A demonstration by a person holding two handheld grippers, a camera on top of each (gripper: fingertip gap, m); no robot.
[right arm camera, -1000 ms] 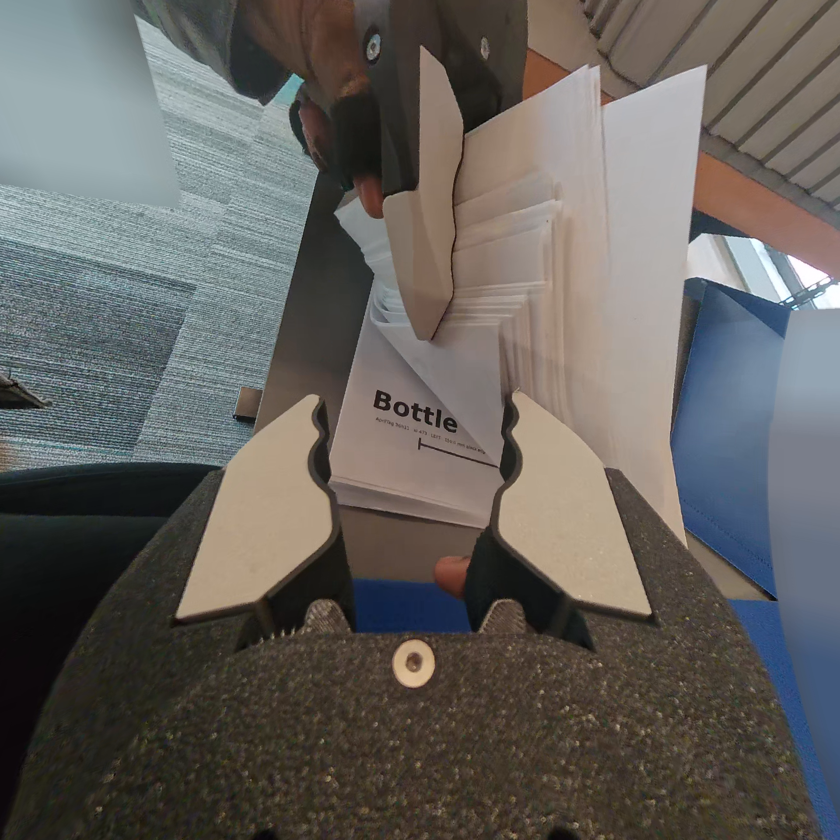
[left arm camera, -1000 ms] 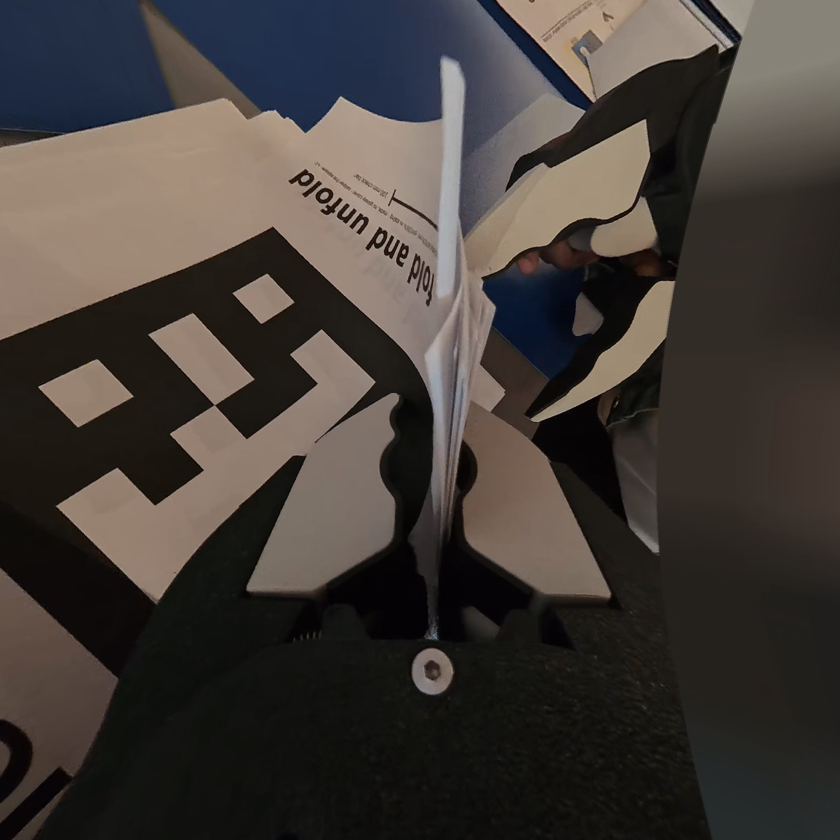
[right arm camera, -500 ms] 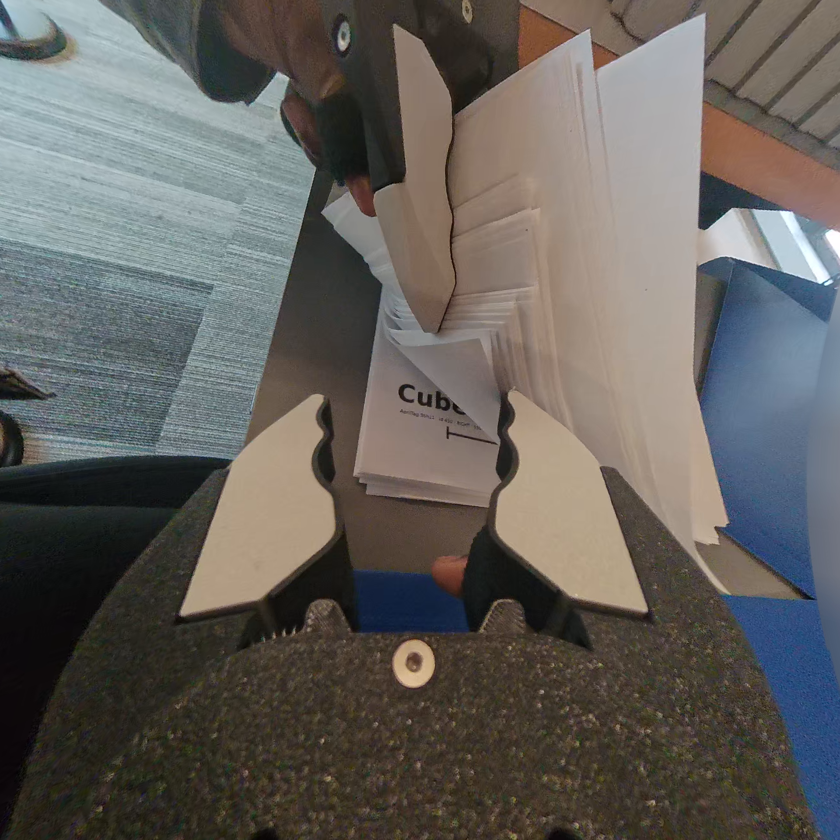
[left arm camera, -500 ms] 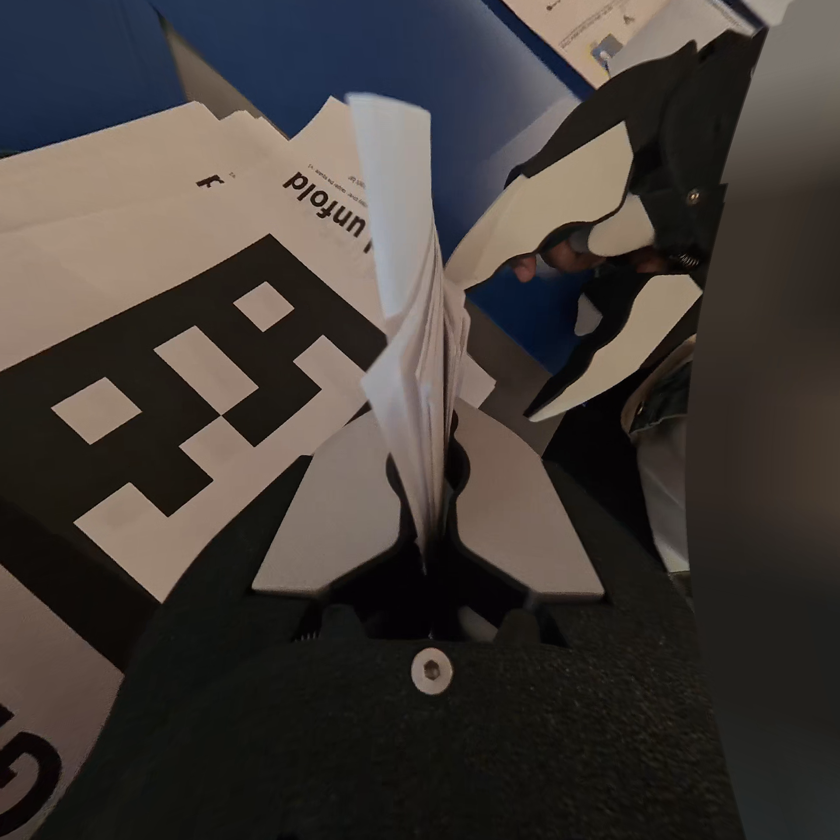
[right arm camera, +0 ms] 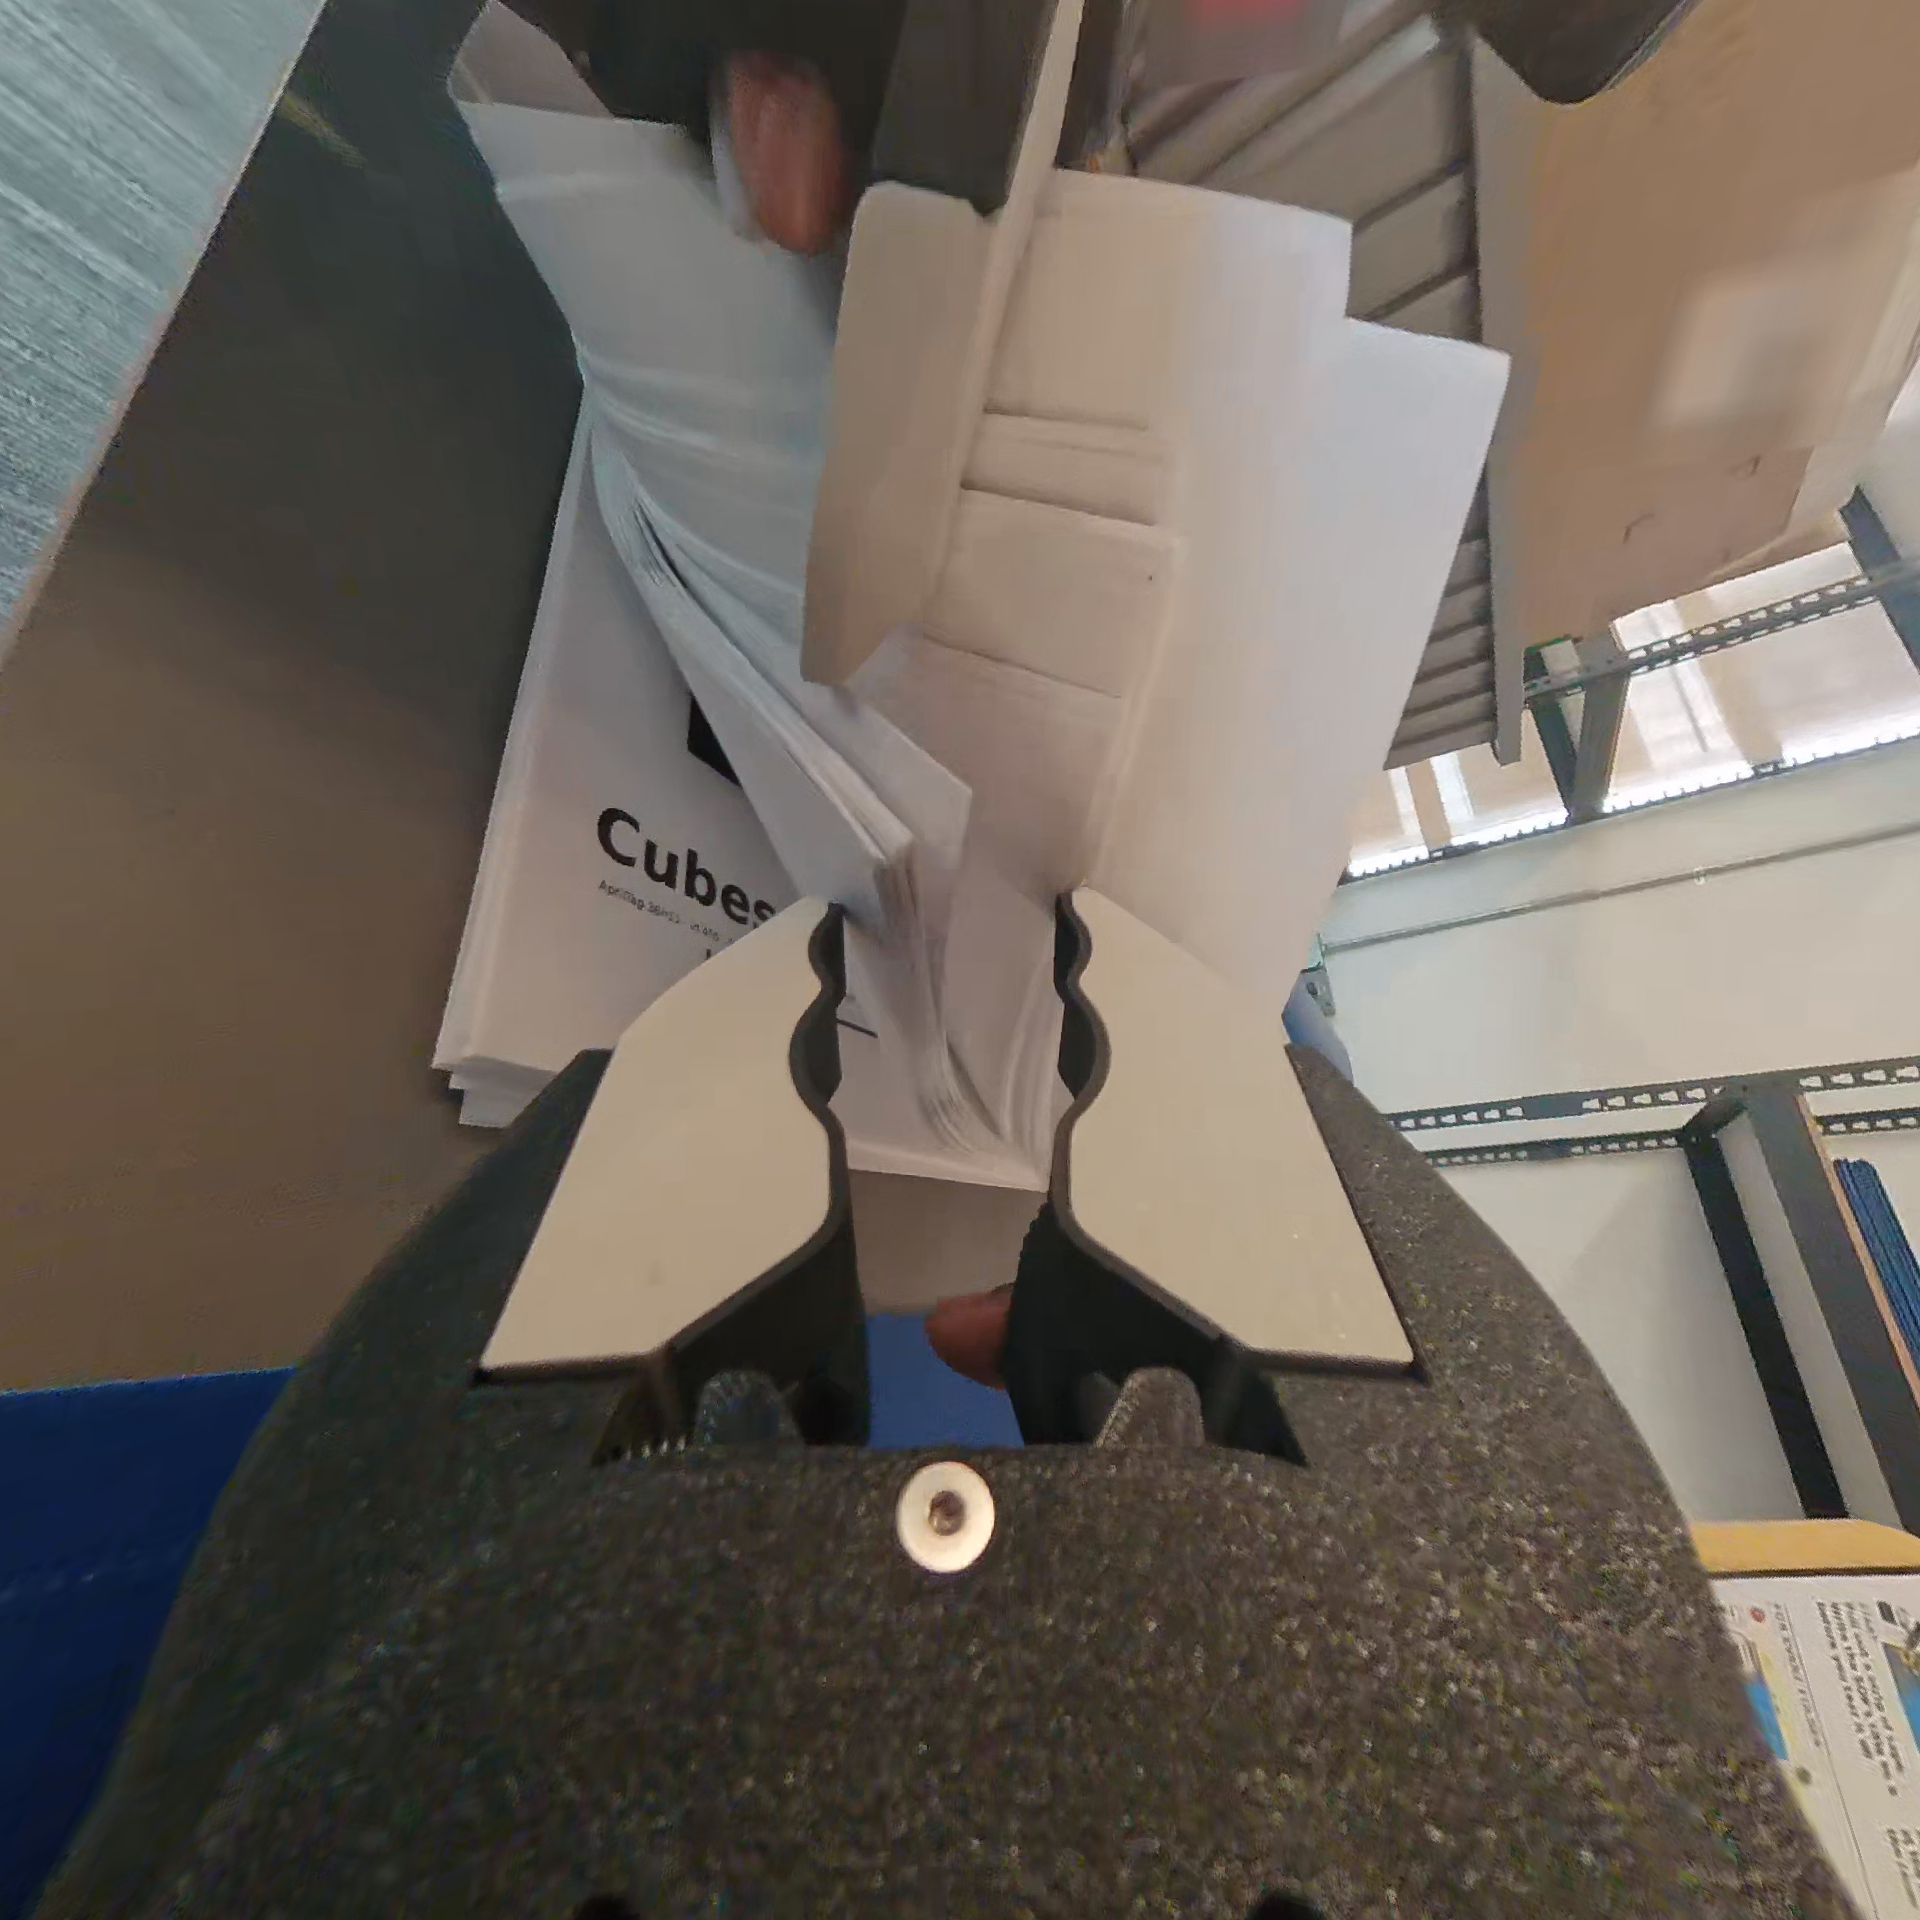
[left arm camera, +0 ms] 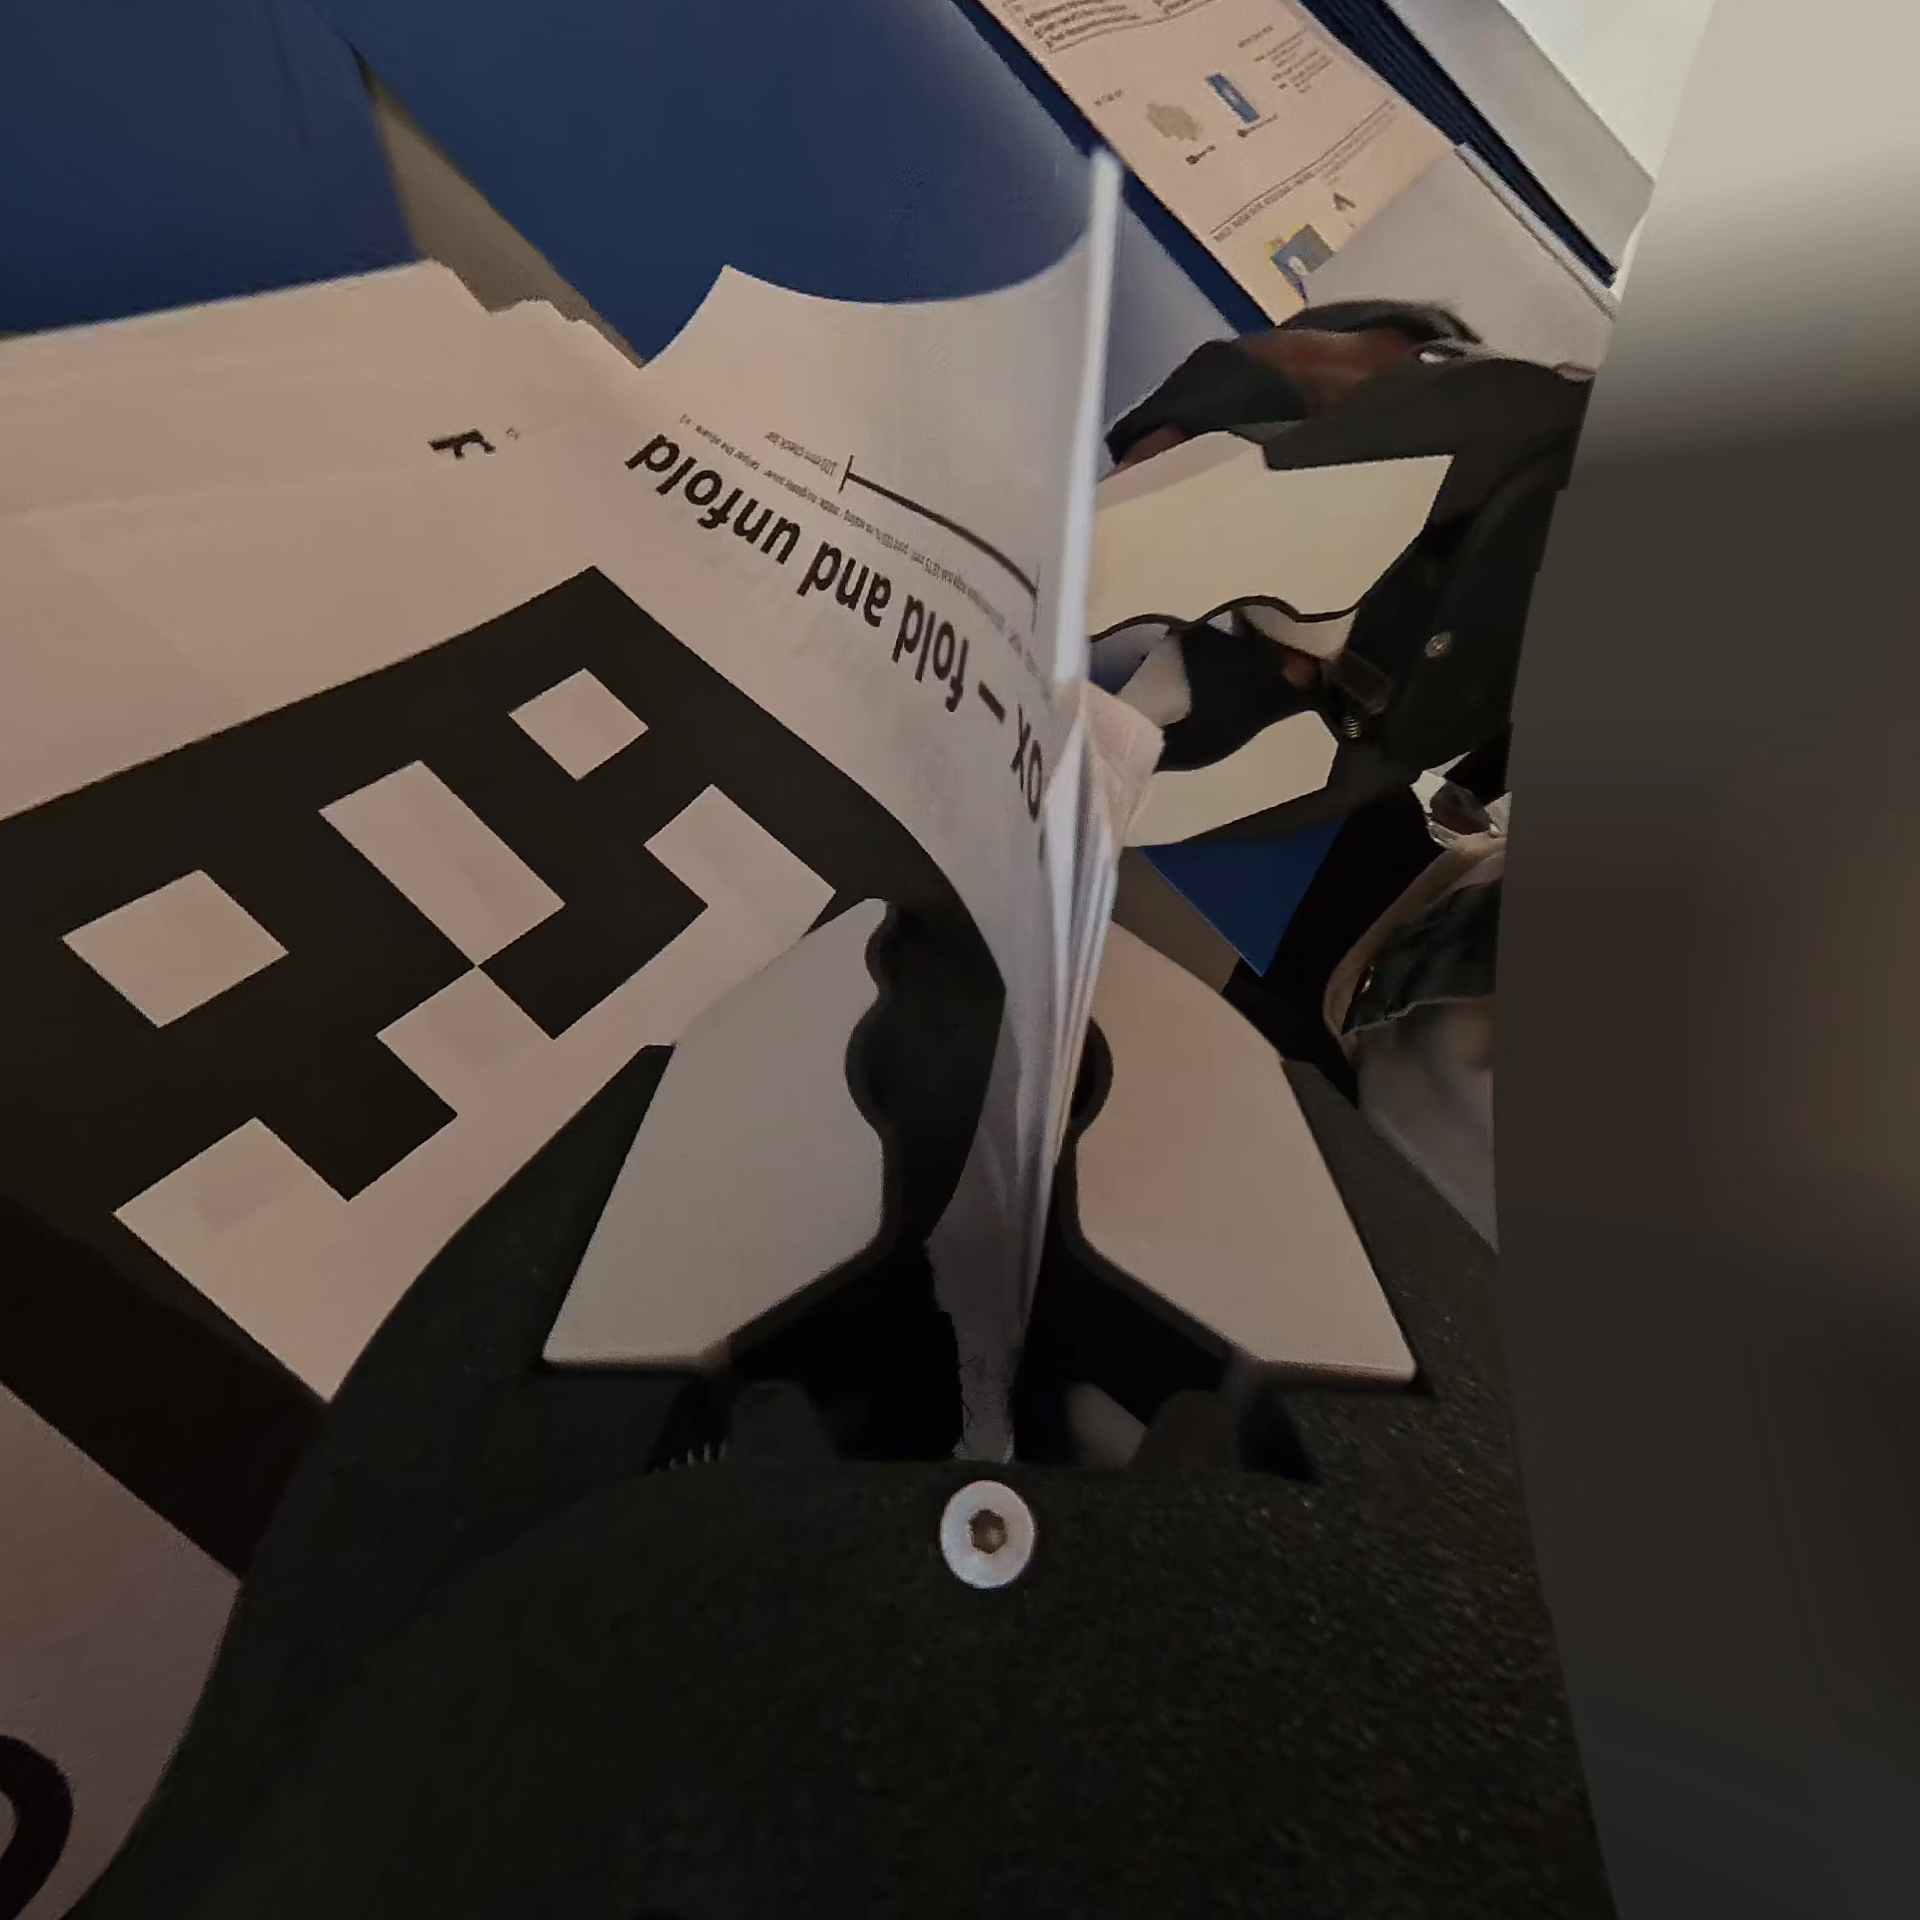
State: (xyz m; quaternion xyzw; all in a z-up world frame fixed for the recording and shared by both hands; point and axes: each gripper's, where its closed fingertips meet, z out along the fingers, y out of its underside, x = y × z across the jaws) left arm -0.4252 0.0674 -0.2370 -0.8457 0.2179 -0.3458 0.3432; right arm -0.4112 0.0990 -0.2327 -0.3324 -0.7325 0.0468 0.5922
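Two black handheld grippers: the left gripper [left arm camera: 1023, 1049] and the right gripper [right arm camera: 943, 1023], each with two pale grey flat fingers [left arm camera: 774, 1153], four fingers in all. One lifted sheaf of white printed paper sheets [left arm camera: 1070, 883], too many and too closely fanned to count. One flat pile of white printed sheets [right arm camera: 582, 883] on the one grey desk [right arm camera: 229, 831], its sheet count also hidden. One printed leaflet [right arm camera: 1839, 1714] at the lower right edge. Two bare fingertips [right arm camera: 971, 1335] show
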